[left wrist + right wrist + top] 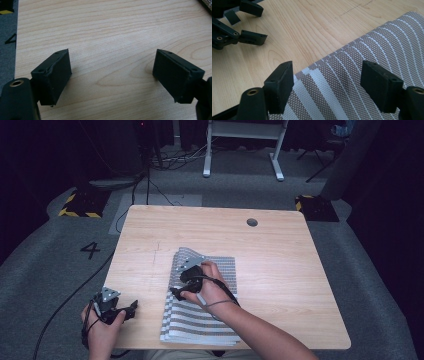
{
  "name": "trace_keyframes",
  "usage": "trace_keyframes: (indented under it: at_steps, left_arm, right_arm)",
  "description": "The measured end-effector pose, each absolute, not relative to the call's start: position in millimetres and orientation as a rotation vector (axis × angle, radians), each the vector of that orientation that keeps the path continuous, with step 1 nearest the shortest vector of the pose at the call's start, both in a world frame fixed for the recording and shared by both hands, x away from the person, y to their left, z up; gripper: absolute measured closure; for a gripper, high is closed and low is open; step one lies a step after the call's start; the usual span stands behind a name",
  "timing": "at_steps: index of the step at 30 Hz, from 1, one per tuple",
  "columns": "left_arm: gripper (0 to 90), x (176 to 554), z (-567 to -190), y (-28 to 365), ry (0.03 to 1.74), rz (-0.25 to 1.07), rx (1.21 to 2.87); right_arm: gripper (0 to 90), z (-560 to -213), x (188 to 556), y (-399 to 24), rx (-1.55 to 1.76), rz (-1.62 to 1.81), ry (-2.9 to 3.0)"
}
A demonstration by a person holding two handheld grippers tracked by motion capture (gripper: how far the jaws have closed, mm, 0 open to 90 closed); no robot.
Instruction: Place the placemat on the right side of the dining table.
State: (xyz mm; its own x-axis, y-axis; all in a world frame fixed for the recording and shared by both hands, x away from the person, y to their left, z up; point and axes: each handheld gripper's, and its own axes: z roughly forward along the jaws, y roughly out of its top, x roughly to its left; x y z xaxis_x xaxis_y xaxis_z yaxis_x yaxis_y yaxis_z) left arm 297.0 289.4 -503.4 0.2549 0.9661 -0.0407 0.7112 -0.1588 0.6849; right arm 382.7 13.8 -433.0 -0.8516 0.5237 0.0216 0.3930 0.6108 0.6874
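A folded cloth (205, 322) with grey and white stripes lies on the wooden table (280, 270), near its front edge. My right gripper (176, 291) hovers over the cloth's left edge, jaws open. In the right gripper view the jaws of my right gripper (327, 67) stand wide over the woven cloth (374, 45), nothing pressed between them. My left gripper (129, 310) rests at the table's front left corner, apart from the cloth. Its jaws (112, 57) are open over bare wood. The right gripper view also catches the left gripper (259, 23) at top left, open.
A round cable hole (252, 222) sits near the table's far edge. Beyond the table stand white frame legs (207, 155), cables (150, 185) and yellow-black striped blocks (80, 202) on grey carpet. A "4" (90, 250) marks the floor at left.
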Motion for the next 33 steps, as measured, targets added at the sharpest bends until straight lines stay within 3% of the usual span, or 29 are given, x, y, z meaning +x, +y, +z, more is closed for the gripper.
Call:
trace_keyframes:
  at_steps: [4, 17, 22, 29, 32, 33]
  left_arm:
    - [14.4, 298, -504, 290, 1.518, 0.558, 1.94]
    - [14.3, 298, -504, 290, 1.515, 0.557, 1.943]
    - [14.3, 298, -504, 290, 1.515, 0.557, 1.943]
    - [14.3, 298, -504, 290, 1.515, 0.557, 1.944]
    - [14.3, 298, -504, 290, 1.515, 0.557, 1.944]
    - [14.3, 298, -504, 290, 1.515, 0.557, 1.944]
  right_arm:
    - [27.4, -437, 384, 22, 0.759, 1.034, 2.649]
    - [15.4, -462, 384, 35, 0.802, 0.844, 2.63]
    - [15.4, -468, 386, 28, 0.819, 0.866, 2.663]
    - [17.4, -480, 398, 12, 0.818, 0.9, 2.769]
    - [21.3, -481, 400, 10, 0.777, 0.904, 2.785]
    - [27.7, -479, 399, 10, 0.741, 0.88, 2.8]
